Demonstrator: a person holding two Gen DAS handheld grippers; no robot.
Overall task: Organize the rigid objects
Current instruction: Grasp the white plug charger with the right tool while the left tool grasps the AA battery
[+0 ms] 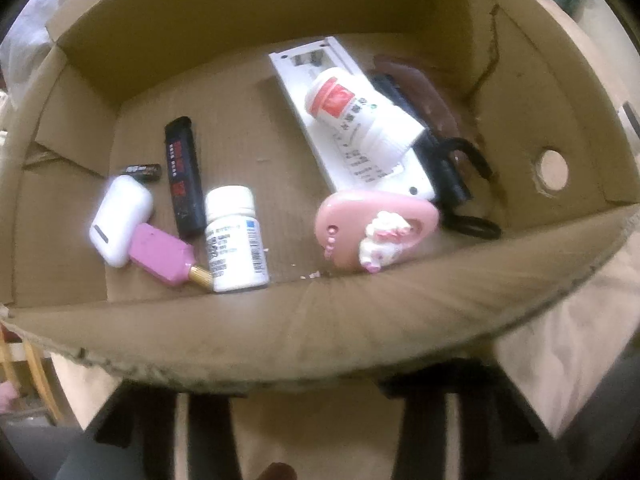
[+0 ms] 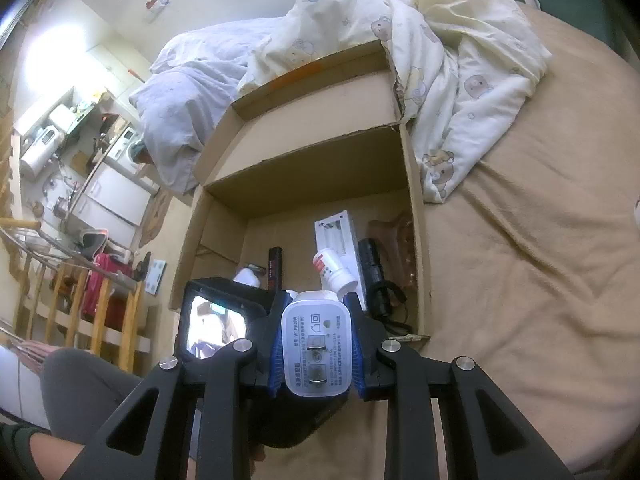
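Holding a white plug adapter [image 2: 316, 350] pinched tight, the right gripper [image 2: 316, 344] hung over the cardboard box [image 2: 418, 216] on the bed; next up was probably dropping it inside. Couldn't tell the left gripper's state.

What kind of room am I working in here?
Most likely a bedroom in a small home: the cardboard box sits on a bed's tan sheet, beside a bear-print duvet.
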